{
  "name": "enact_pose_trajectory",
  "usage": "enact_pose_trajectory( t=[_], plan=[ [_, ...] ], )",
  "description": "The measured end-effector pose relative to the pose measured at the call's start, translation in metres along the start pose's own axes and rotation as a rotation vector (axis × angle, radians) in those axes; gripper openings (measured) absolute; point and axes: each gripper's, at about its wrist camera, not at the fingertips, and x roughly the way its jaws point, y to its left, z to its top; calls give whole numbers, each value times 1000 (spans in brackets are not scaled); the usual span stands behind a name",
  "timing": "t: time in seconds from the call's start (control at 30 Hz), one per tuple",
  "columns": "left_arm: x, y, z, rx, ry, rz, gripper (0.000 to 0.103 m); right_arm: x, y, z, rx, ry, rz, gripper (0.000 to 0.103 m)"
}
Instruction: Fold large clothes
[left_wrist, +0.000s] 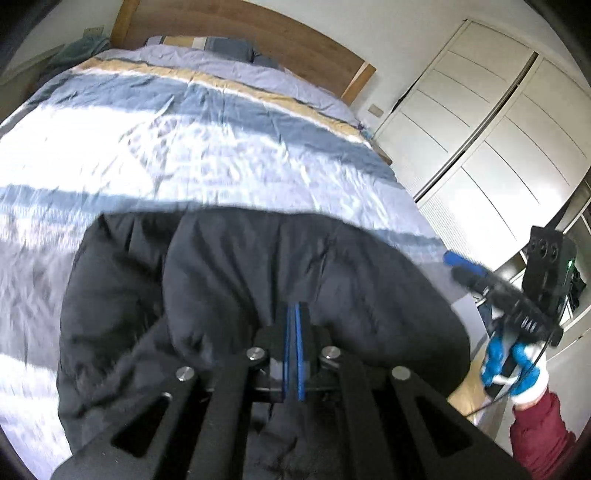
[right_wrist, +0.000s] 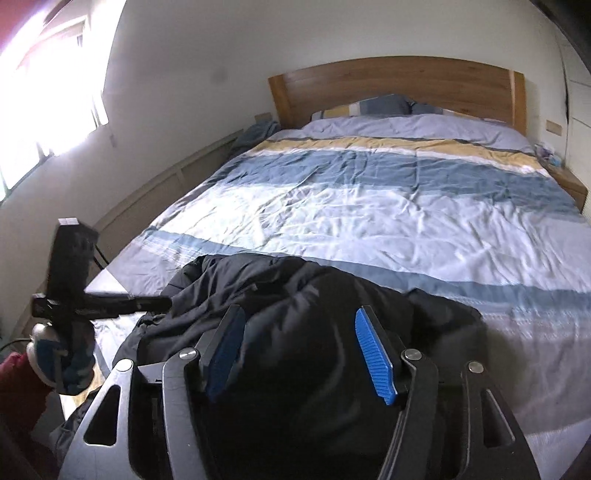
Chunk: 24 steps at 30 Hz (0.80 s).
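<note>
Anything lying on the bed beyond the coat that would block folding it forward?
Nothing visible. The duvet beyond the black coat is bare up to the pillows; the open right gripper hangs over the coat.

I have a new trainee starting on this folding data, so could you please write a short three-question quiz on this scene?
1. True or false: the left hand-held gripper has its pads together.
2. Where does the black garment lie? A) on the striped duvet B) on the floor C) in the white wardrobe
3. Fill in: the right hand-held gripper stands ____ above the garment.

Key: 1 true; 2 A; 3 open.
</note>
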Motion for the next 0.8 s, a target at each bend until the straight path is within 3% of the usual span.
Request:
enact_pose_trajectory(
  t=[0.07,0.2,0.27,0.4,0.53,0.63,0.8],
  plan=[
    [11,-5,16,-1,-3,6,5,15,1,5,7,22,-6,62],
    [40,-16,36,-12,10,-18,24,38,-1,2,33,75,-28,63],
    [59,-27,36,2,44,-34,25,44,0,-3,34,98,-35,65],
    [80,-47,-1,73,121,-33,25,53,-2,-24,15,162,-43,66],
    [90,-48,-63,137,200,-4,25,48,-1,-60,-23,205,-55,67],
    [83,-46,-95,156,205,4,25,39,0,-91,-54,229,-50,67],
    [85,-43,-111,146,188,32,25,36,3,-119,-95,214,-89,67]
  ],
)
